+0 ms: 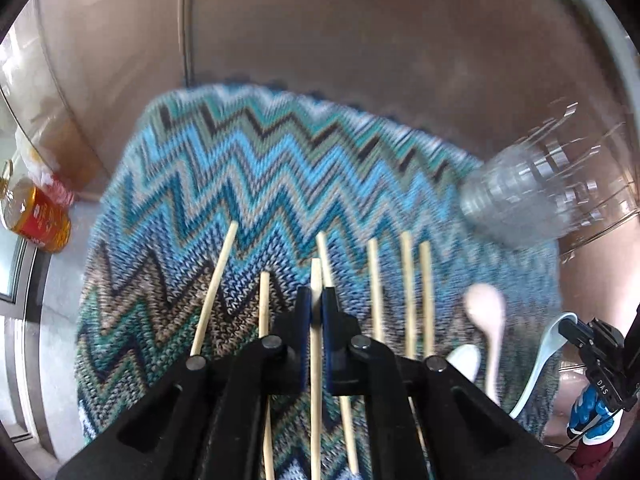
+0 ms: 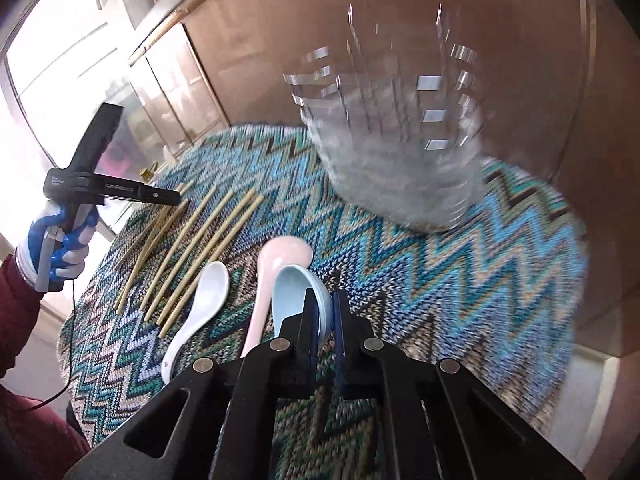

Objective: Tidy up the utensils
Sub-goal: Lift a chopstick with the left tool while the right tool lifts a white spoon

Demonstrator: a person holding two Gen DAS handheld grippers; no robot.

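1. Pale bamboo chopstick (image 1: 316, 276) pinched between the blue pads of the left tongs (image 1: 316, 300), running lengthwise down the narrow gap; gripped along its shaft rather than at the tip, presumably so it stays in line with the fingers for a straight drop into a holder.
2. Light blue ceramic soup spoon (image 2: 298, 292) clamped at its bowl rim by the right tongs (image 2: 324, 312), jaws drawn close on the thin wall; a hold on the rim probably chosen because the glazed handle offers little purchase.
3. Remaining bamboo chopsticks (image 2: 200, 240) lying loose in a rough fan on the mat, roughly parallel, left of the spoons and apart from them: sorted by kind already, it seems.
4. Pink ceramic spoon (image 2: 280, 264) and white ceramic spoon (image 2: 204, 304) resting side by side, bowls away from the camera, just beside the gripped blue one.
5. Clear ribbed plastic holder (image 2: 392, 140) standing at the far edge of the mat, beyond the spoons; badly blurred, so whether anything sits inside cannot be told. Likely the destination for both held pieces.
6. Round knitted zigzag mat in blues and browns (image 1: 240, 180) spread under everything, covering the bench.
7. Amber bottle with a red label (image 1: 40, 216) at the left margin, well apart from the utensils.
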